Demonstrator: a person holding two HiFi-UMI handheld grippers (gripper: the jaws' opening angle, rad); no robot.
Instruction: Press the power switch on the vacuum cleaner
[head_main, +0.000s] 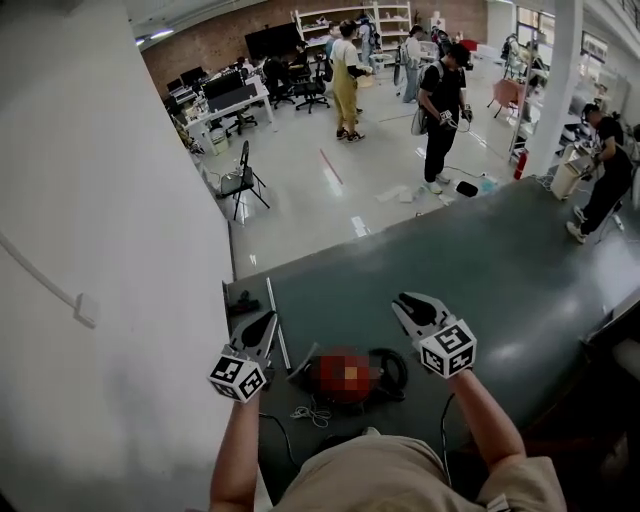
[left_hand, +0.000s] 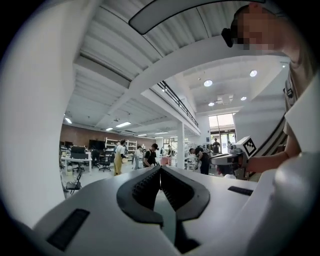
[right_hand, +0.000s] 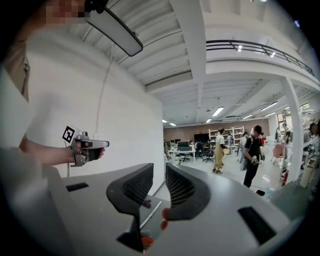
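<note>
You wear a beige short-sleeved top (head_main: 400, 478). Your left gripper (head_main: 266, 320) and right gripper (head_main: 407, 302) look alike: a smooth white shell with dark rectangular slots, black jaws ribbed on their inner faces, and a white cube (head_main: 449, 350) printed with black square markers.

Open space is seen over the right and far stretches of the dark counter (head_main: 520, 270). Passage on the left is narrowed by a white wall (head_main: 100, 250), with a thin metal tube (head_main: 277, 325) and a small black item (head_main: 240, 300) laid beside it. The red vacuum cleaner (head_main: 316, 380) is crowded by a black hose loop (head_main: 395, 368) on its right and a tangled white cable (head_main: 312, 412) on its near side; the air above it is left clear.
</note>
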